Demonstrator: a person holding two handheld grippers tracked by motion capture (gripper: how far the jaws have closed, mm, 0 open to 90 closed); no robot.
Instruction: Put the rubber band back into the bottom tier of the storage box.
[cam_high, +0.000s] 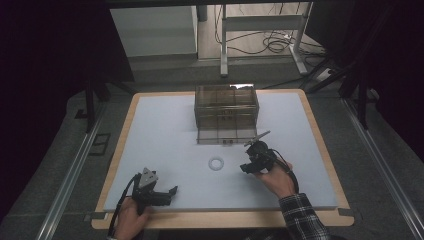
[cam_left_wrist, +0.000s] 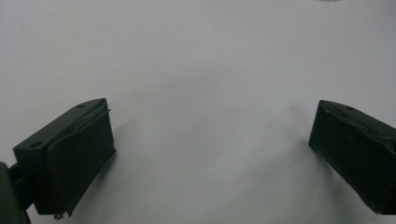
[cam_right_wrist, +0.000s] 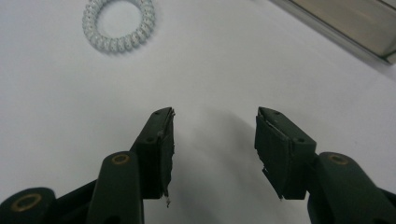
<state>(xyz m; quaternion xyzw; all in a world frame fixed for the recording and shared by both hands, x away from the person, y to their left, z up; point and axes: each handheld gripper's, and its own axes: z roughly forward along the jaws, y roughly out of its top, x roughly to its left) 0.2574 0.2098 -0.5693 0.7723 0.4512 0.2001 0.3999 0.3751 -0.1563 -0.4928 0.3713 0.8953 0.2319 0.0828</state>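
A white spiral ring (cam_high: 216, 163) lies flat on the white mat (cam_high: 160, 130), in front of a smoky clear box (cam_high: 226, 106) whose front flap is folded down onto the mat. My right gripper (cam_high: 244, 168) sits just right of the ring, pointing toward it. In the right gripper view the ring (cam_right_wrist: 118, 23) lies ahead and to the left of my right gripper (cam_right_wrist: 215, 114), whose jaws are open with nothing between them. My left gripper (cam_high: 171, 196) rests near the front left of the mat. The left gripper view shows my left gripper (cam_left_wrist: 212, 107) open wide over bare mat.
The box's edge (cam_right_wrist: 345, 25) crosses the upper right corner of the right gripper view. A wooden board (cam_high: 225, 218) frames the mat. Beyond the table stand a desk frame (cam_high: 260, 30) and loose cables on the floor. A metal rail (cam_high: 65, 175) runs along the left.
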